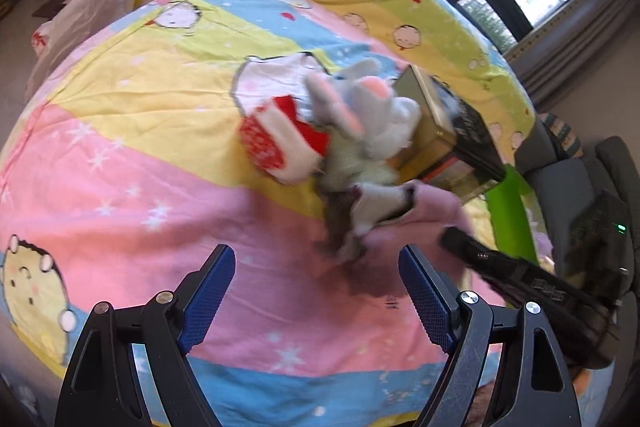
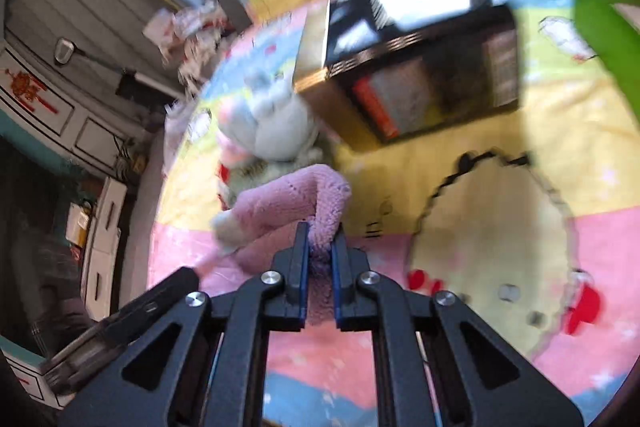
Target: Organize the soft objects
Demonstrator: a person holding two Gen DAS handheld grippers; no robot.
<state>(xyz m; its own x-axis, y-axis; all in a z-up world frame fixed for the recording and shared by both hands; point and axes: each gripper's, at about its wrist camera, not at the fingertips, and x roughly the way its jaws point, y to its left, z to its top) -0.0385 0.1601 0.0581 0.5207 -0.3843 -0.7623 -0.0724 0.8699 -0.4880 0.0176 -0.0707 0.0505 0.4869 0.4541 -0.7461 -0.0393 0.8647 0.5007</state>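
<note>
So my right gripper [image 2: 320,247] is clenched on the pink knit cloth [image 2: 288,203], which runs up and left from the tips toward the grey plush bunny [image 2: 276,127]; the pile sits center-right in the left view, against the dark box [image 1: 452,131]; left gripper [image 1: 316,291] is spread wide, holding nothing, pile up and right of it; right's nearer.

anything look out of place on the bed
Yes: a hard black-and-gold box lies on the cartoon-print bedsheet among soft things, with the grey-and-white plush rabbit against its side. The right tongs pinch a pink fuzzy cloth.
</note>
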